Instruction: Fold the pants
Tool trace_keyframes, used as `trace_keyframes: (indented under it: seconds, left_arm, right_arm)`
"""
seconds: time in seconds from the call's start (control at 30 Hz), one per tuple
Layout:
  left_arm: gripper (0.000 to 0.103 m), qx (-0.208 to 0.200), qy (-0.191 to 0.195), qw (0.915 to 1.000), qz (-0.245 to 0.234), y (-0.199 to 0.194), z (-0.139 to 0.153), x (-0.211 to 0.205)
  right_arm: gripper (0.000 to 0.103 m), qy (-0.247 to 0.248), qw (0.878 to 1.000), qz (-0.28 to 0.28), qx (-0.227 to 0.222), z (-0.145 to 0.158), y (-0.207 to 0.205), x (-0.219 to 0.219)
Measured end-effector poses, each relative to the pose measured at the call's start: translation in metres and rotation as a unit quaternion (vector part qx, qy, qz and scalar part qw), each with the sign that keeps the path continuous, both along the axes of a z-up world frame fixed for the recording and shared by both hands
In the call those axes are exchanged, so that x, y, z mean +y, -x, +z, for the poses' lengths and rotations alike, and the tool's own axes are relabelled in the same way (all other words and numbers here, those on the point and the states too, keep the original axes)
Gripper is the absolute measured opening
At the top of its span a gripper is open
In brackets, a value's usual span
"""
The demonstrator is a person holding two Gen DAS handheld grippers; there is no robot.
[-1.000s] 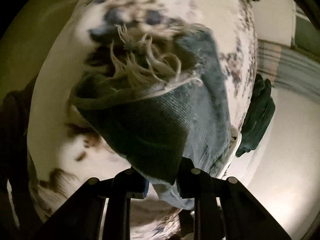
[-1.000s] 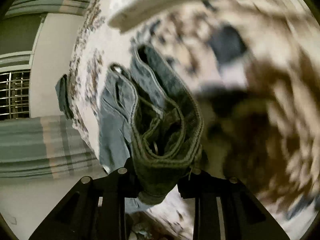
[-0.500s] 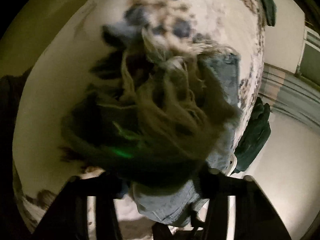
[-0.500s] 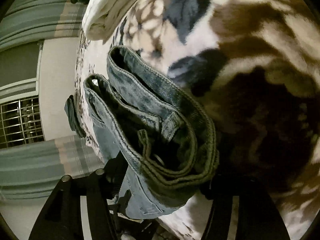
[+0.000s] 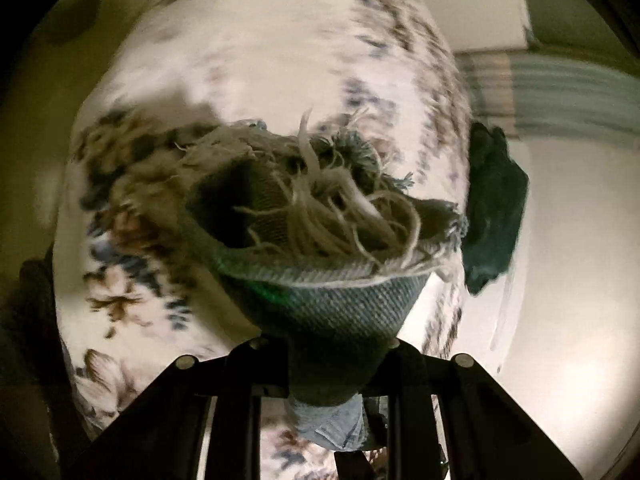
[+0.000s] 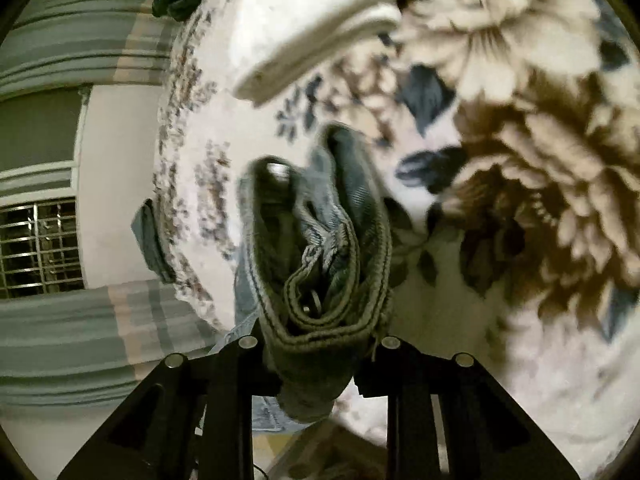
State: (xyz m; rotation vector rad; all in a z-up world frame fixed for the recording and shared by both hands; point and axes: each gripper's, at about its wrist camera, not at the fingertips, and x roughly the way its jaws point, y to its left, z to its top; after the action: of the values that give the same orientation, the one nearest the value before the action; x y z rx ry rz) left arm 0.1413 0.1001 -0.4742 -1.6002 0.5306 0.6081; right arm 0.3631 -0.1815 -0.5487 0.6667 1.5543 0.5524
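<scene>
My left gripper [image 5: 324, 344] is clamped on the frayed hem of the faded blue denim pants [image 5: 332, 296]; my right gripper [image 6: 316, 344] pinches their bunched waistband, both ends lifted over the white floral bedspread [image 6: 520, 160]. To fold cleanly, I judge I should keep both ends level, lower together, and release only once the denim lies flat.

One pair of denim pants [image 5: 328, 296] shows, with one frayed hem at twelve o'clock of the left gripper [image 5: 326, 364]. Two grippers show, the second being the right gripper [image 6: 316, 360]. One floral bedspread [image 5: 248, 64], one dark green cloth [image 5: 494, 208], one folded cream blanket [image 6: 320, 40], one barred window [image 6: 40, 248].
</scene>
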Motion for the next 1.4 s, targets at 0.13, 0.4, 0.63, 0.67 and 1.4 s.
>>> trace_keyframes:
  seconds: [0.13, 0.4, 0.63, 0.67, 1.4]
  left_arm:
    - [0.017, -0.02, -0.021, 0.9978, -0.06, -0.051, 0.045, 0.015]
    - [0.017, -0.1, -0.011, 0.9786, -0.18, -0.221, 0.097, 0.036]
    - [0.017, -0.155, -0.009, 0.9439, -0.291, -0.405, 0.078, 0.051]
    - [0.017, -0.162, -0.003, 0.9386, -0.305, -0.424, 0.064, 0.052]
    - [0.018, -0.055, 0.001, 0.9166, -0.396, -0.428, -0.114, 0.048]
  right_arm:
    - [0.025, -0.017, 0.999, -0.033, -0.021, 0.055, -0.021, -0.012]
    - [0.025, -0.024, 0.983, -0.145, -0.112, 0.168, -0.126, -0.046]
    - [0.025, -0.011, 0.952, -0.236, -0.192, 0.198, -0.224, -0.061]
    - [0.025, -0.012, 0.949, -0.248, -0.197, 0.192, -0.233, -0.065]
    - [0.025, 0.032, 0.947, -0.301, -0.108, -0.029, -0.197, -0.084]
